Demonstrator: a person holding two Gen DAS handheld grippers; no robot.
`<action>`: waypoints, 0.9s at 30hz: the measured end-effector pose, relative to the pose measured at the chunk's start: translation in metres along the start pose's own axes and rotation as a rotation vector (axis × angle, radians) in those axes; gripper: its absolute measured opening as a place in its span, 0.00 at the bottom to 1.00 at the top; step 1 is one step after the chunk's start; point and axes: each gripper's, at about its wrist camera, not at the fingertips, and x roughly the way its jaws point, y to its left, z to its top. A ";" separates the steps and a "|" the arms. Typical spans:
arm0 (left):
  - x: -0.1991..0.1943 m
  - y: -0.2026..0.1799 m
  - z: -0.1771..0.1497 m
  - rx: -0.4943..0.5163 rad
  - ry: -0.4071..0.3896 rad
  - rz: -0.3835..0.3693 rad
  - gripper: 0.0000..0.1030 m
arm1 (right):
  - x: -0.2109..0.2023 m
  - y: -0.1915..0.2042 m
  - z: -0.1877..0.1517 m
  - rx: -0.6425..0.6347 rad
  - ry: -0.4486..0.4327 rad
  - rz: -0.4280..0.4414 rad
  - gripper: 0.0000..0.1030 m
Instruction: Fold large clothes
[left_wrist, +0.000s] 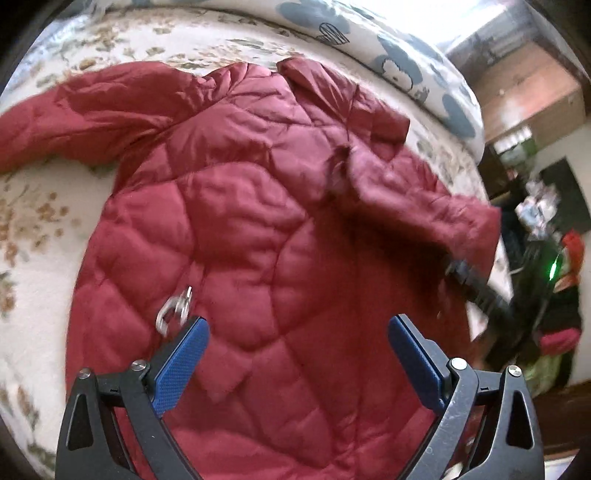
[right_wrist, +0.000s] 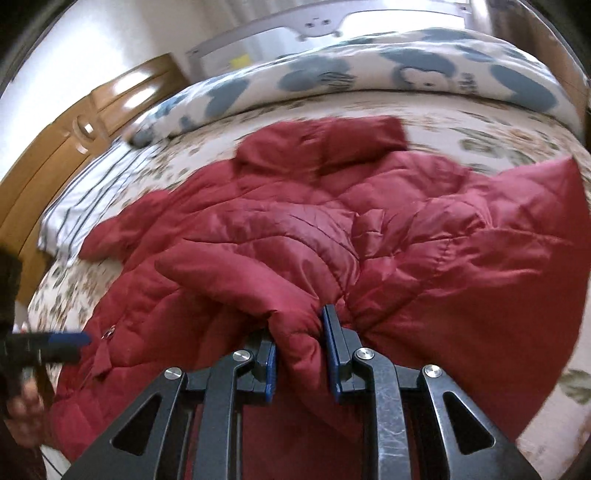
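A large red quilted jacket lies spread on a floral bedsheet, collar toward the far pillows. My left gripper is open and empty, hovering over the jacket's lower body beside a metal zipper ring. My right gripper is shut on the cuff of the jacket's sleeve, holding it above the jacket's body. The right gripper also shows at the right in the left wrist view, under the lifted sleeve. The left gripper appears at the left edge of the right wrist view.
A blue-and-white cartoon quilt lies rolled along the far side of the bed. A striped sheet and wooden cabinets are at the left. Cluttered room furniture stands beyond the bed's right edge.
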 end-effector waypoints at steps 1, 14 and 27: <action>0.003 0.004 0.010 -0.004 -0.002 -0.003 0.95 | 0.002 0.005 -0.001 -0.014 0.000 0.009 0.21; 0.088 0.012 0.096 0.001 0.102 -0.066 0.31 | 0.015 0.030 -0.001 -0.051 0.015 0.062 0.27; 0.064 0.005 0.107 0.133 -0.091 0.239 0.11 | -0.036 -0.009 -0.001 0.043 -0.073 -0.005 0.47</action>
